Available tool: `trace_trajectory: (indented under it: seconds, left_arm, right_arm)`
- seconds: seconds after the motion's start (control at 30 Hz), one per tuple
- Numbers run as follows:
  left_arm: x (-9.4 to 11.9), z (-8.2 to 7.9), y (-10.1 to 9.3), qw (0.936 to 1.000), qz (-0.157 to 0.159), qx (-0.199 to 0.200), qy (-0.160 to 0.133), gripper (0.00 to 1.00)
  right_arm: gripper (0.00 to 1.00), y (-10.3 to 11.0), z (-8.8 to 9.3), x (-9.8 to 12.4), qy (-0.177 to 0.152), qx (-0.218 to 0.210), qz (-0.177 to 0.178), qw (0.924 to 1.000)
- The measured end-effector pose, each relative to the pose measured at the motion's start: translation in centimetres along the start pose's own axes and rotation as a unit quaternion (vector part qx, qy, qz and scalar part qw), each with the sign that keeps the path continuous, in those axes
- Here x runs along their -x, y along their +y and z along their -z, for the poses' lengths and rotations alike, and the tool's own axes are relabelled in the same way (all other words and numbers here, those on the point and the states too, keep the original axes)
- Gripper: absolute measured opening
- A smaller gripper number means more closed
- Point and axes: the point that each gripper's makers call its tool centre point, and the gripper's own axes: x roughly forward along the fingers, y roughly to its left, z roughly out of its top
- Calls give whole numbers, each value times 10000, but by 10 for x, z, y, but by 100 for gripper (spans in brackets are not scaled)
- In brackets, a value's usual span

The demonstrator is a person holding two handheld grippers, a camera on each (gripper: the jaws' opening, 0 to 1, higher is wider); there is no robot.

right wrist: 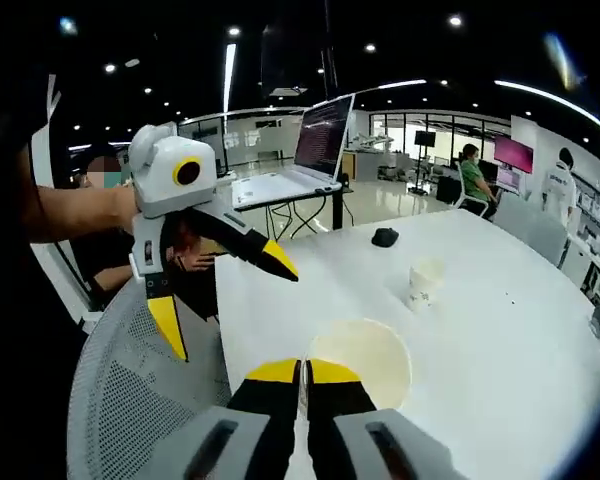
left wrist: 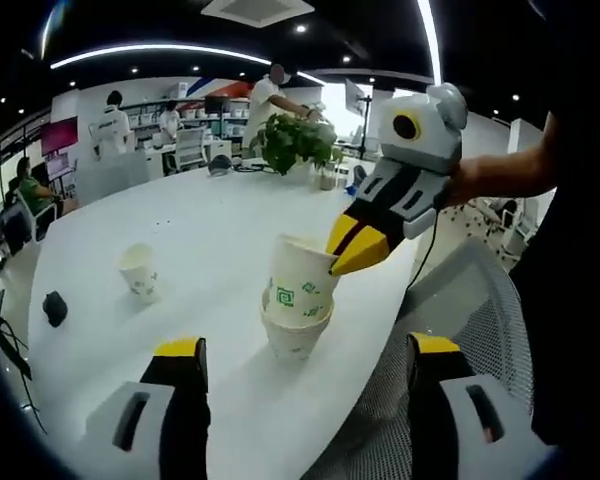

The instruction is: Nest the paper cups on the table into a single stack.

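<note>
Altogether three paper cups (left wrist: pixel 300 295), two nested, one apart

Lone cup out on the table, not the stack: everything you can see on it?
The lone paper cup is white paper with a faint greenish print on its side. It stands upright and open-mouthed on the white table, apart from the nested cups and from both grippers. Nothing touches it but the tabletop. A small dark object lies beyond it, not in contact.
</note>
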Motion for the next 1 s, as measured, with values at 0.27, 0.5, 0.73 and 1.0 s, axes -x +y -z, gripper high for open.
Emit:
trace_trajectory:
  seconds: [0.27,0.5,0.73,1.0]
  left_arm:
    - [0,-3,-1,9999,-82,-32,-143,89]
    - [0,3,-1,10000,-76,-40,-43,91]
    - [2,10,0,10000,-76,-9,60,89]
    - [4,14,0,9999,-88,-15,121,88]
  right_arm:
    - [0,2,8,-11,169,85,-148,9997]
    - [1,3,17,-23,347,113,-266,9990]
    - [1,4,24,-30,464,64,-349,9983]
    - [1,6,32,-36,517,-21,-439,9977]
